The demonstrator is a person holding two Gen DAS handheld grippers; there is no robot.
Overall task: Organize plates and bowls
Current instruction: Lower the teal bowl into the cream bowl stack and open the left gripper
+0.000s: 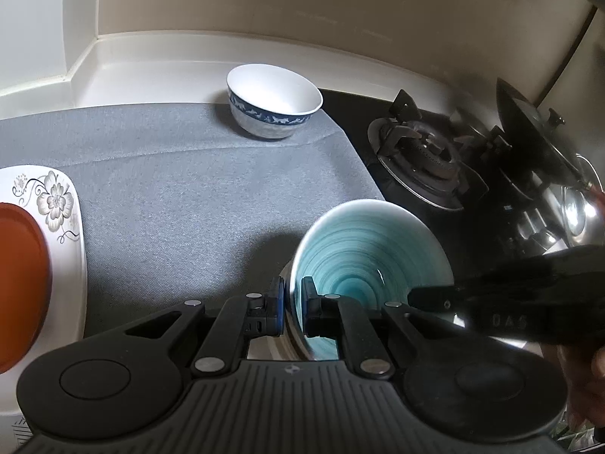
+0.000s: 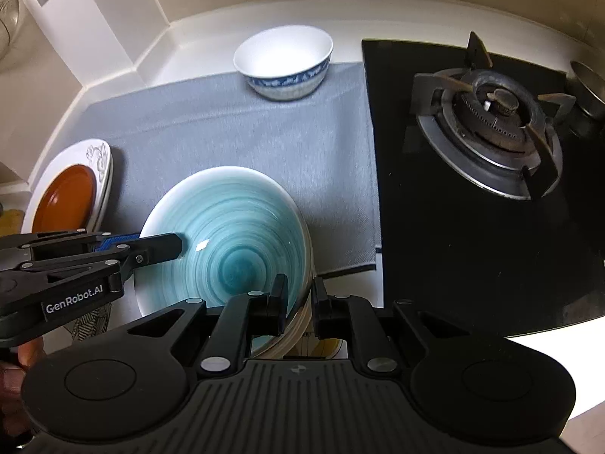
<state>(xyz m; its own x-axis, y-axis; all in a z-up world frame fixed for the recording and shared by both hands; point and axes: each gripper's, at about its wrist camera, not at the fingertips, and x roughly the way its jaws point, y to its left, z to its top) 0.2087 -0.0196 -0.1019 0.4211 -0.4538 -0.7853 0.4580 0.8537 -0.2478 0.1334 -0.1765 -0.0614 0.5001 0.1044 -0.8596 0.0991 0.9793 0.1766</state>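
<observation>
So the teal bowl (image 2: 230, 234) is the one in play here. It's held up over the near edge of the grey mat (image 1: 181, 196), just left of the gas burner (image 2: 487, 128), and it's tipped rather than level: the open mouth faces up and leans toward the left side of the counter (image 2: 181, 34). It's round, so there's no real long axis, just the spiral rings inside running down to a darker centre.

Both grippers have it by the rim. The left hand-held gripper (image 1: 293, 295) is clenched on the bowl's near-left edge, one finger inside and one outside the wall. The right hand-held gripper (image 2: 298, 299) is doing the same on the near-right edge, jaws pinched tight on the rim. In the right wrist view the left one comes in from the left side of the burner view, with a bit of a hand (image 2: 15, 374) showing behind it.

Under the bowl something pale and stacked peeks out, but I can't tell what it is.

The white bowl with the blue band (image 1: 274, 100) sits upright at the far edge of the mat, well left of the burner. Far left of the burner, at the mat's left edge, there's a white floral plate (image 1: 56, 204) with an orange-brown plate (image 2: 66, 196) lying on top of it. Right of the burner there's a shiny steel pot (image 1: 578, 212), partly cut off.
</observation>
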